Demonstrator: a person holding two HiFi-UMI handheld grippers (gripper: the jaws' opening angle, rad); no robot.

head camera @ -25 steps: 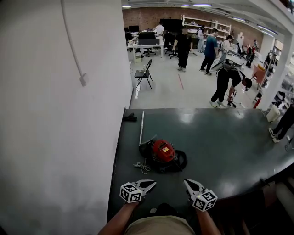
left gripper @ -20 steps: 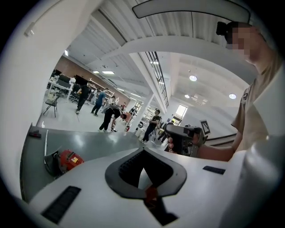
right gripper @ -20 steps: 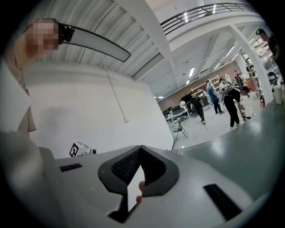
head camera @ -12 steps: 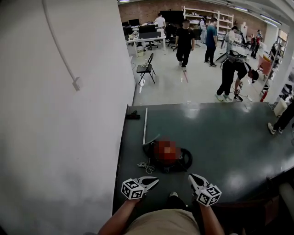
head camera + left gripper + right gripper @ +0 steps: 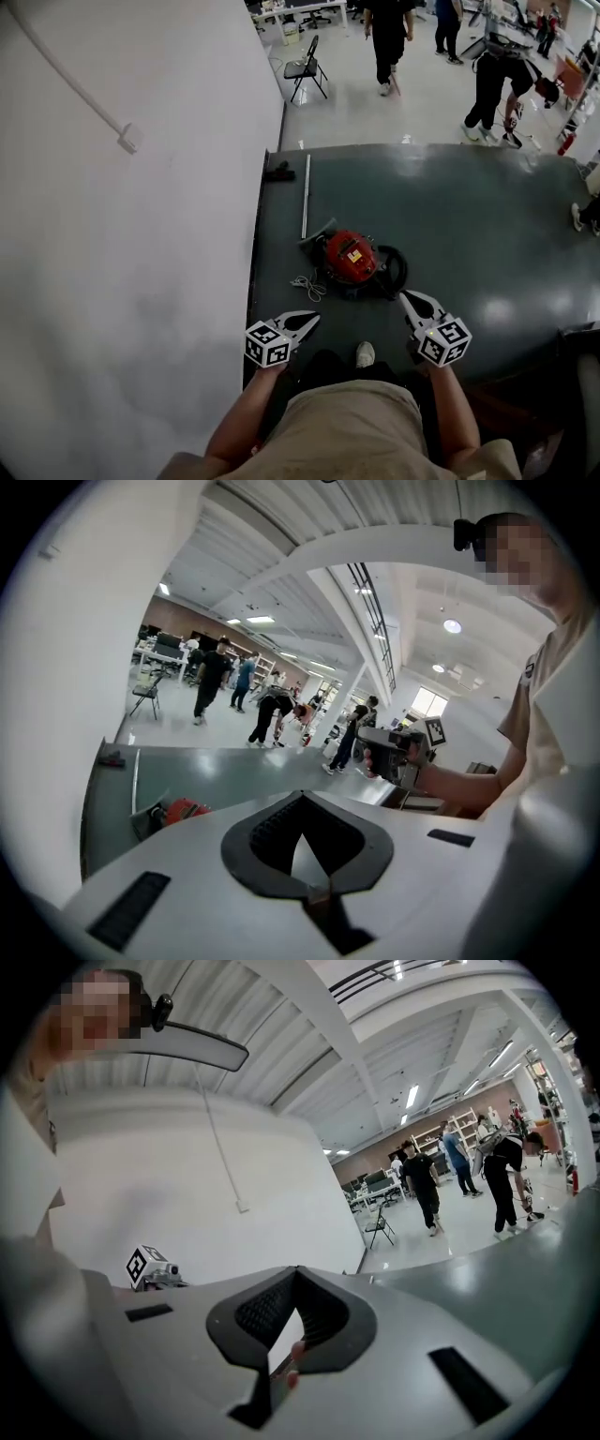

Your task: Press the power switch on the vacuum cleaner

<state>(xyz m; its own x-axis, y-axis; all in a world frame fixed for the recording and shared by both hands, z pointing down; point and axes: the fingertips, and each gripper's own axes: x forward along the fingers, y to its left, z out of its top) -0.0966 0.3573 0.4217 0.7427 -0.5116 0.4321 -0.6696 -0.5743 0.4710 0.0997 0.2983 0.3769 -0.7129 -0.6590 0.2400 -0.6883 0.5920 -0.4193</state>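
A red vacuum cleaner (image 5: 349,258) lies on the dark green floor mat (image 5: 469,244), with a black hose (image 5: 395,271) looped at its right side. In the left gripper view the vacuum cleaner (image 5: 184,810) shows low at the left, beyond the jaws. My left gripper (image 5: 310,319) hovers near and to the left of it, shut and empty. My right gripper (image 5: 405,297) hangs near and to its right, close to the hose, also shut with nothing held. Neither gripper touches the vacuum. Its power switch is too small to make out.
A metal tube (image 5: 306,195) lies behind the vacuum, a coiled cord (image 5: 307,284) at its left, a small black object (image 5: 278,172) by the white wall (image 5: 122,234). A folding chair (image 5: 307,67) and several people stand beyond the mat. My shoe (image 5: 366,353) is at the mat's near edge.
The head view has tipped further down, so the vacuum sits higher in the picture and closer to both grippers. Both grippers stay shut and empty.
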